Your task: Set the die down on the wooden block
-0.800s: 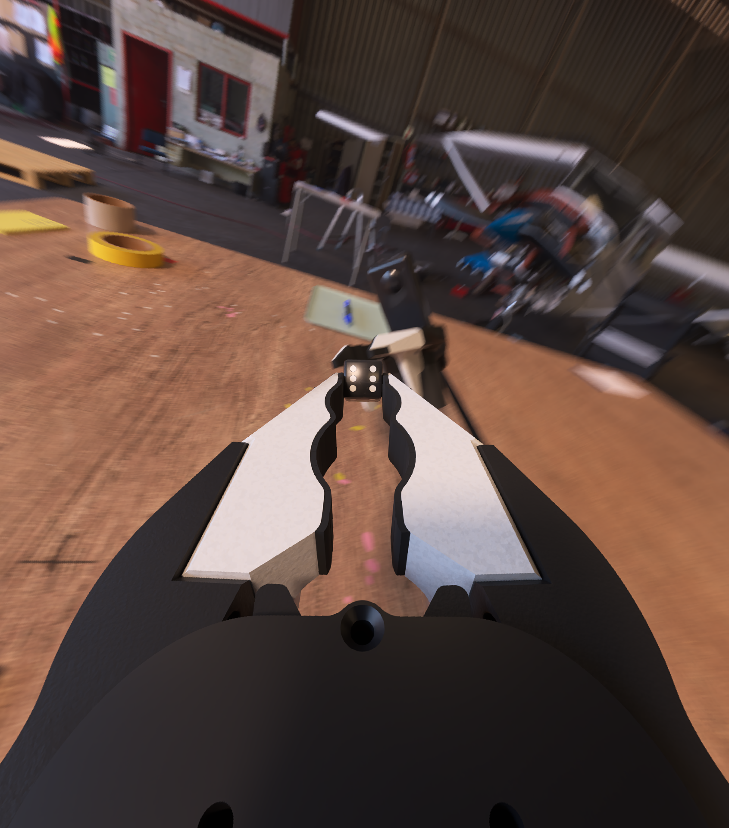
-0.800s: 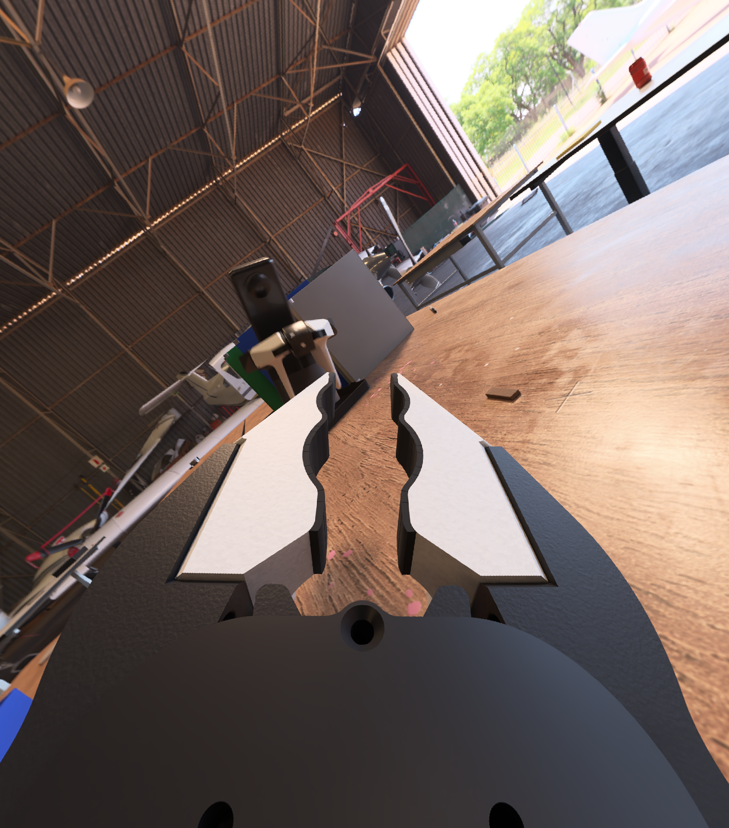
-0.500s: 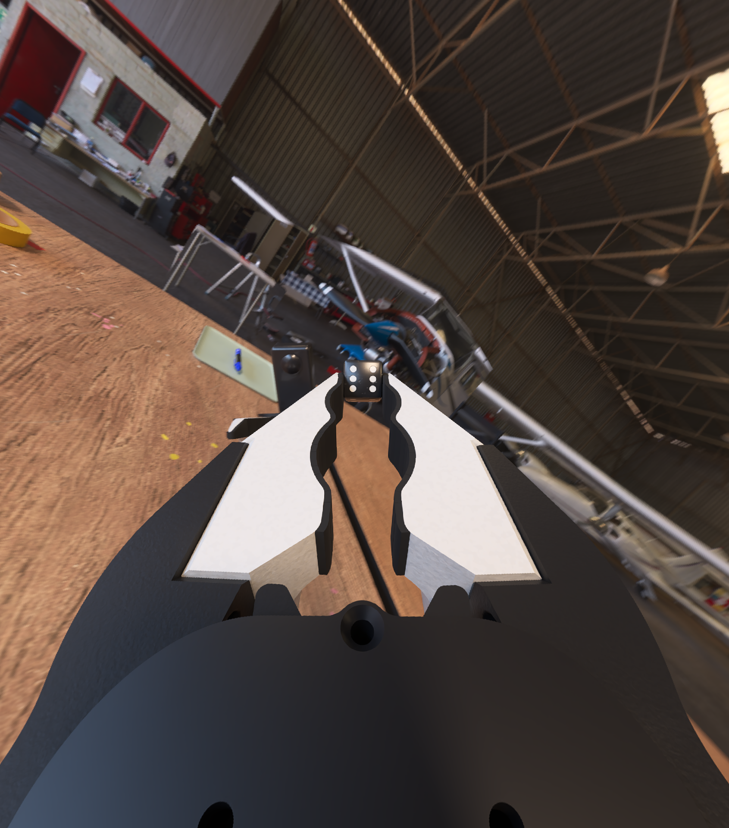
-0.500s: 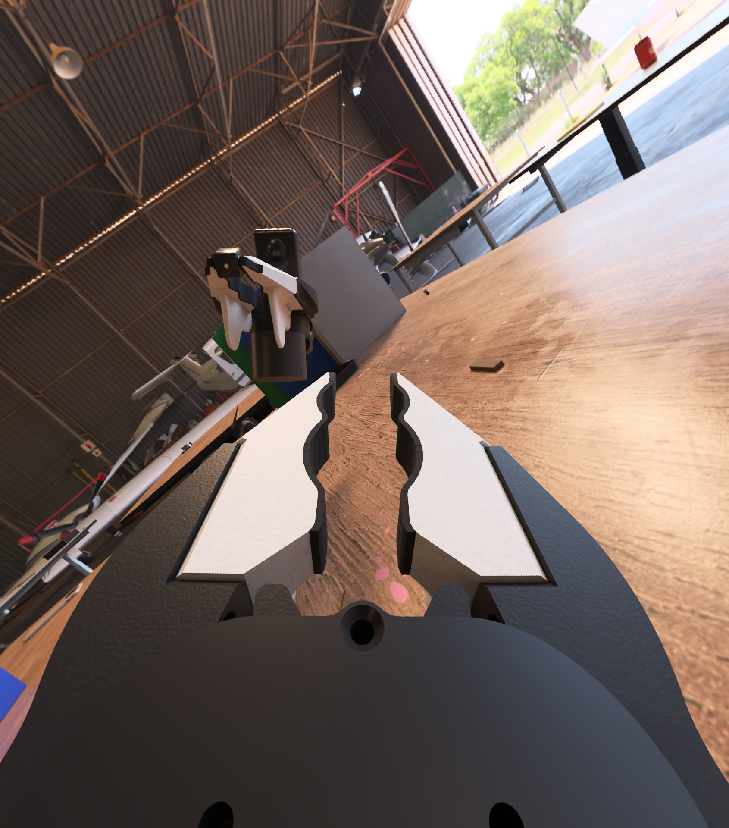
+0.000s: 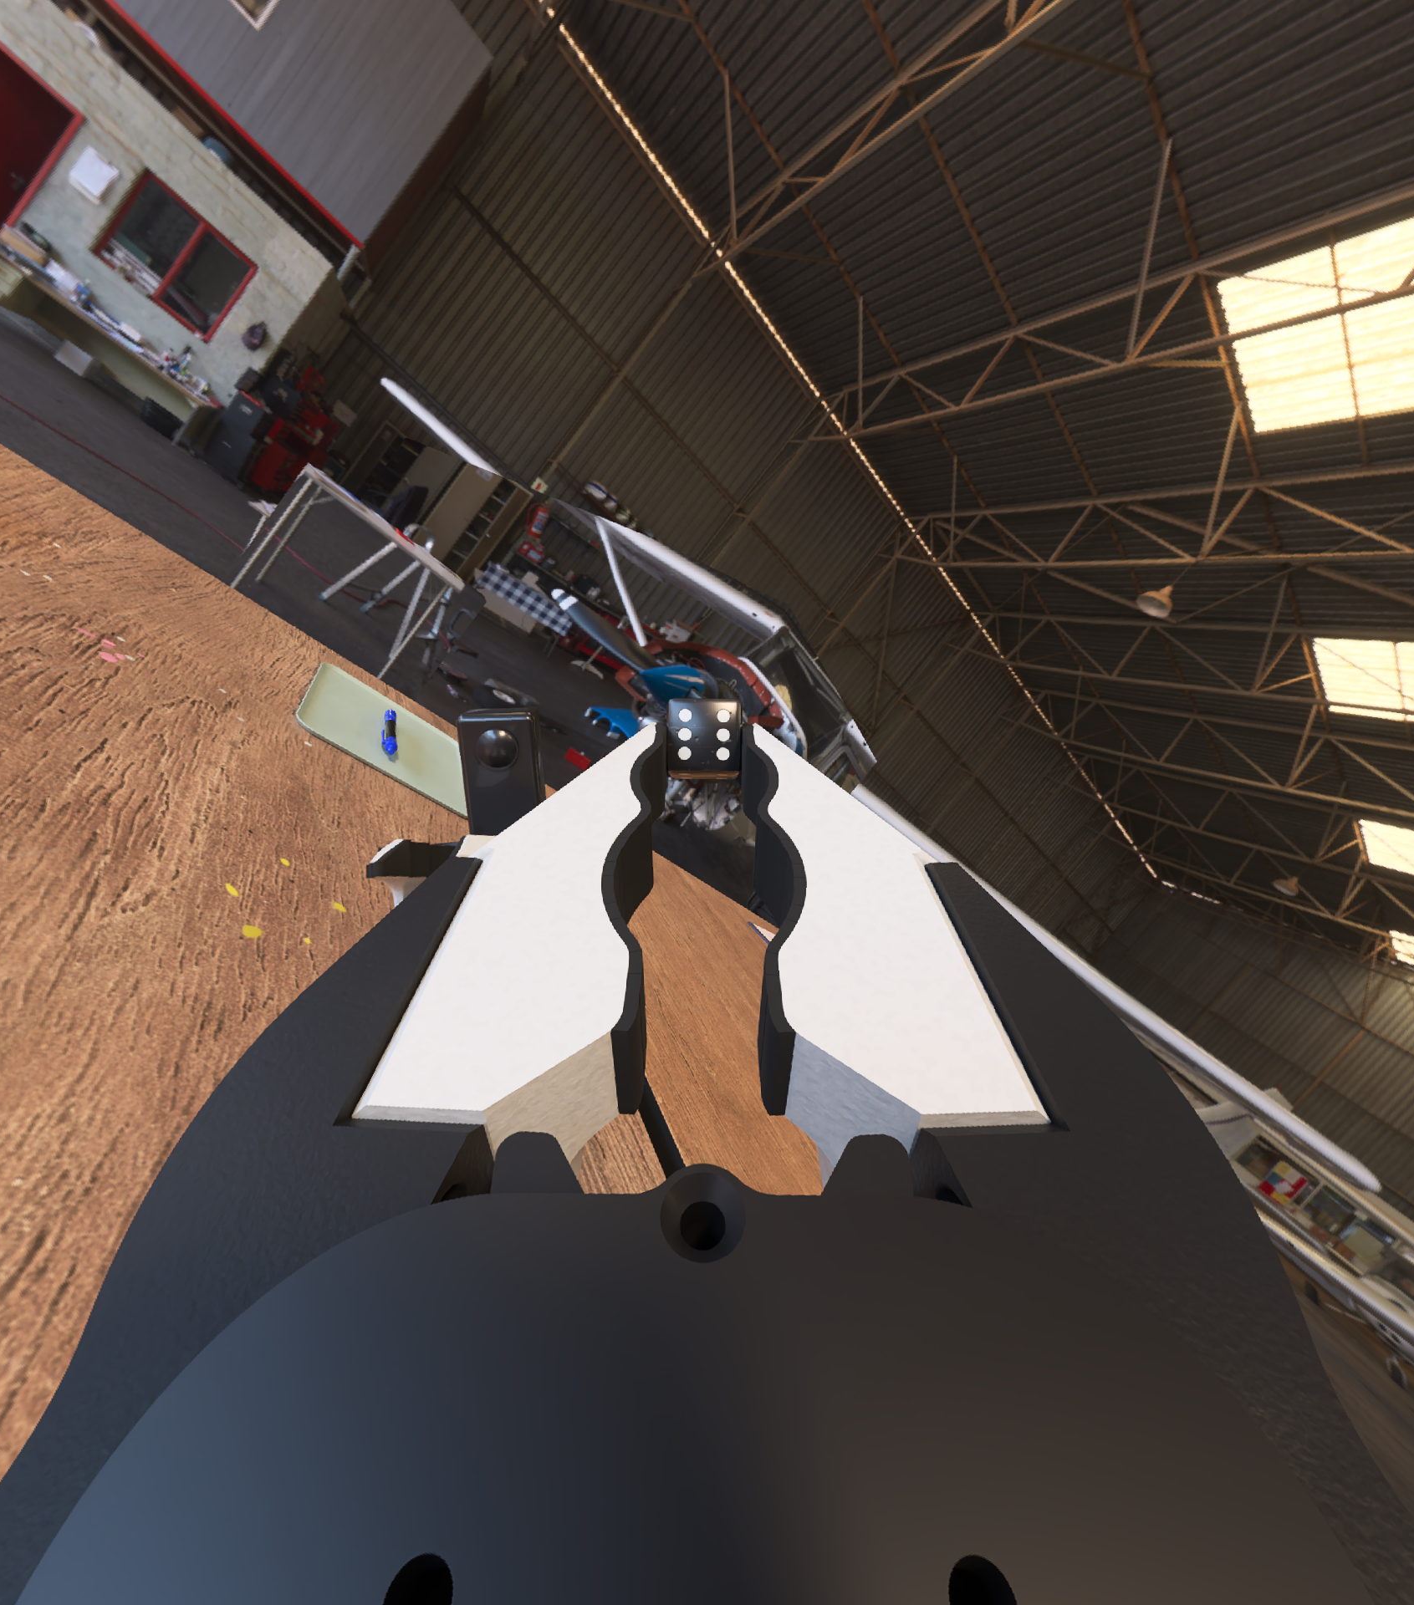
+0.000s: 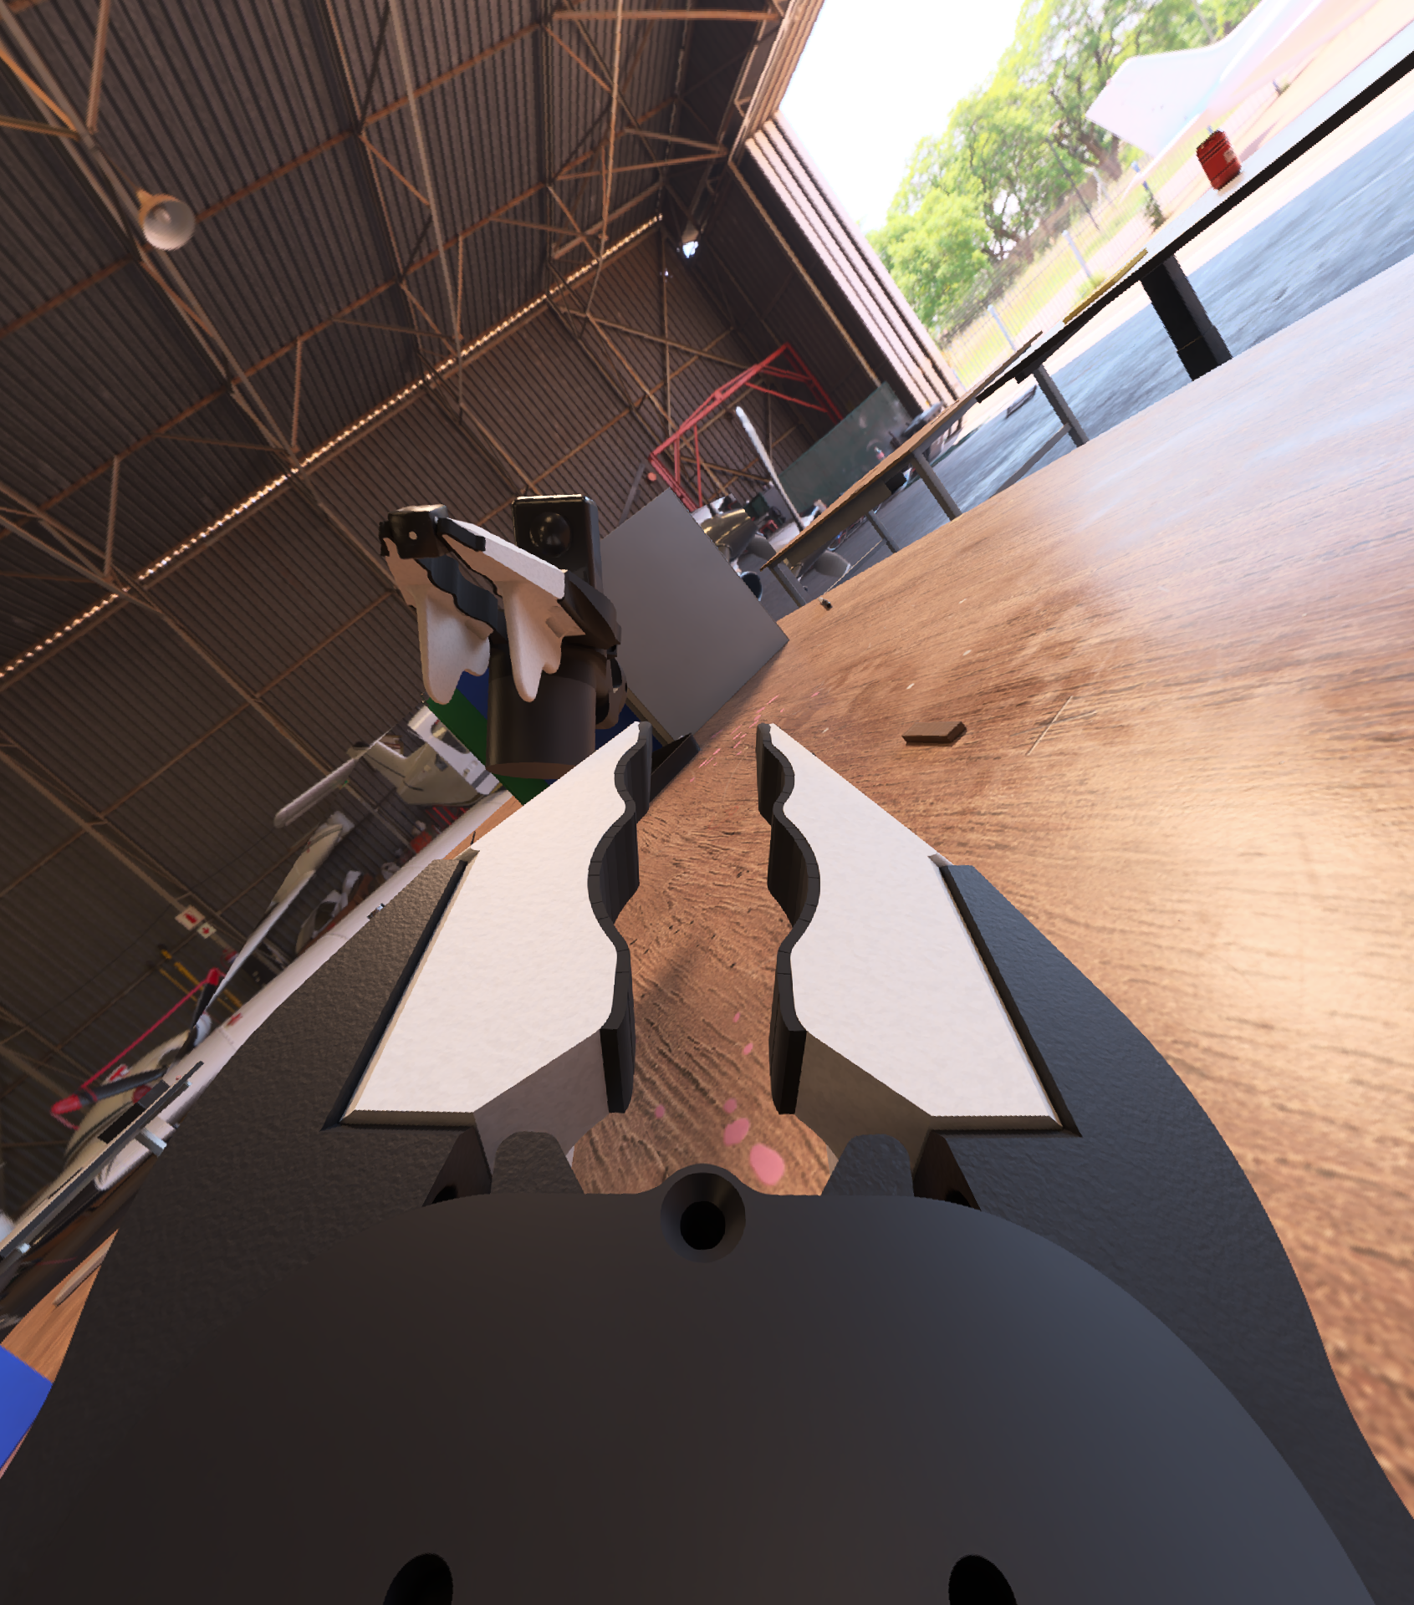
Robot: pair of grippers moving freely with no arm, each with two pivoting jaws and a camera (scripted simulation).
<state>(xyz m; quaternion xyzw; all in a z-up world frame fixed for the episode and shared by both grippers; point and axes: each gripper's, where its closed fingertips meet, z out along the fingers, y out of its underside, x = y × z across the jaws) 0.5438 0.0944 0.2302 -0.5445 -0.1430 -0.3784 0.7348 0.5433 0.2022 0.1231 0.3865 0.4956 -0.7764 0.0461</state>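
Wood-grain table (image 5: 78, 868) inside a hangar.
Left gripper (image 5: 703, 743) pinches black die (image 5: 703, 738) at fingertips, above table; right gripper (image 6: 703, 747) parted, empty.

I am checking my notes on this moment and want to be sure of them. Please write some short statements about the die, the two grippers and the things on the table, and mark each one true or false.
1. The left gripper holds the die between its fingertips. True.
2. The die rests on the wooden block. False: the die is held up in the air, and the block lies bare on the table.
3. The right gripper is open and holds nothing. True.
4. The die is white with black dots. False: it is black with white dots.
5. A blue object lies on the pale green tray. True.
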